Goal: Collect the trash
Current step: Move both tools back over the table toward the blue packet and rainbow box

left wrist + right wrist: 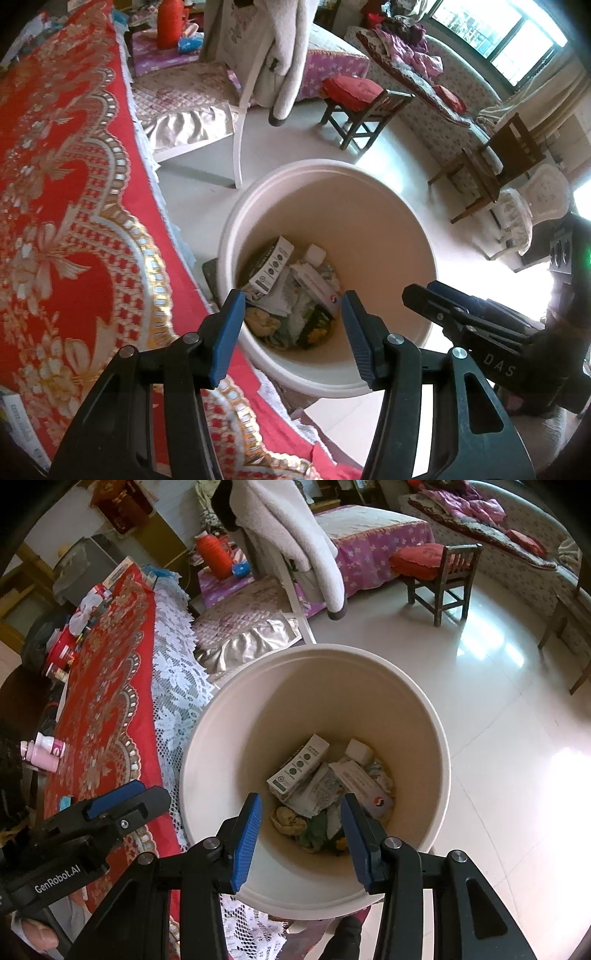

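Note:
A cream round trash bin [388,221] stands on the floor beside the table; it also shows in the right wrist view [369,686]. Inside lie cartons, crumpled paper and wrappers [291,295] [325,782]. My left gripper [291,332] is open and empty, above the bin's near rim. My right gripper [301,834] is open and empty, also over the bin. The right gripper shows in the left wrist view [436,299], and the left gripper shows in the right wrist view [125,805]. Pink bottles [44,751] lie on the table.
The table with a red patterned cloth [66,221] and white lace edge [177,686] is left of the bin. A white chair with a draped coat [295,542], a wooden stool with a red cushion [362,103], sofas and more chairs stand around the tiled floor.

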A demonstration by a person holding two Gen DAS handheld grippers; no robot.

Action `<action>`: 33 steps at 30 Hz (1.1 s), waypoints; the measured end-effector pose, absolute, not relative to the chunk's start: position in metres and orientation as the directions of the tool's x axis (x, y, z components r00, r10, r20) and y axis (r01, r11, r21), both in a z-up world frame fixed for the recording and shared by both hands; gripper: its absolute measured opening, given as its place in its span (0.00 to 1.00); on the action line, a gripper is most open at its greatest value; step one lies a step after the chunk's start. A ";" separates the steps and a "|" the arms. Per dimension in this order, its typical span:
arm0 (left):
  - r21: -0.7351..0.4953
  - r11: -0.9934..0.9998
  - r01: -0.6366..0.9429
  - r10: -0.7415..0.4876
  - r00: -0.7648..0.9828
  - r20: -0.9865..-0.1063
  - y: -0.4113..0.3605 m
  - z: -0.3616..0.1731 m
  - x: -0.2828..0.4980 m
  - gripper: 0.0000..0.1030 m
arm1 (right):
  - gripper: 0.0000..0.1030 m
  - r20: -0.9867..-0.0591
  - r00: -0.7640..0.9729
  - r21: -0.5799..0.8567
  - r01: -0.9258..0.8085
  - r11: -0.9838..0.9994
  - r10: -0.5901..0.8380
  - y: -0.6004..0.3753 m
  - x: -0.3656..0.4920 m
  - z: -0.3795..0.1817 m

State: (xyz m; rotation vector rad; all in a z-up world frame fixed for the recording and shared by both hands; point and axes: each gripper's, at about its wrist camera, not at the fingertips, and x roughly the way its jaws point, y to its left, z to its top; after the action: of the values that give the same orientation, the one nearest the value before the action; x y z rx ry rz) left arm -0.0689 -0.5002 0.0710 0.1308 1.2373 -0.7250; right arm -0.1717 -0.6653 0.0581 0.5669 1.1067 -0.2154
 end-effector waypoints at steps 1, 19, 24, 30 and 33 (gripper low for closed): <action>-0.282 0.776 0.564 -0.430 0.146 -0.891 -0.496 0.073 -0.068 0.51 | 0.41 -0.888 0.446 0.324 0.434 0.841 0.112 -0.663 -0.171 0.059; -0.205 0.876 0.436 -0.348 0.278 -0.895 -0.387 0.092 -0.049 0.51 | 0.43 -0.870 0.458 0.342 0.287 0.895 0.185 -0.581 -0.132 0.080; -0.192 0.921 0.339 -0.300 0.301 -0.905 -0.336 0.087 -0.039 0.51 | 0.43 -0.863 0.457 0.348 0.225 0.910 0.217 -0.547 -0.115 0.085; -0.175 0.947 0.268 -0.265 0.346 -0.900 -0.284 0.095 -0.035 0.51 | 0.43 -0.857 0.447 0.357 0.157 0.921 0.256 -0.506 -0.097 0.089; -0.162 0.954 0.253 -0.249 0.368 -0.896 -0.268 0.101 -0.033 0.51 | 0.43 -0.854 0.442 0.360 0.124 0.925 0.273 -0.487 -0.088 0.091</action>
State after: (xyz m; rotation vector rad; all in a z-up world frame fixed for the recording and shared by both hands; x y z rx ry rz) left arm -0.0330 -0.2684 0.1012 0.0036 1.1494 -0.3226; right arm -0.0881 -0.4872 0.0914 0.4008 1.1170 0.0952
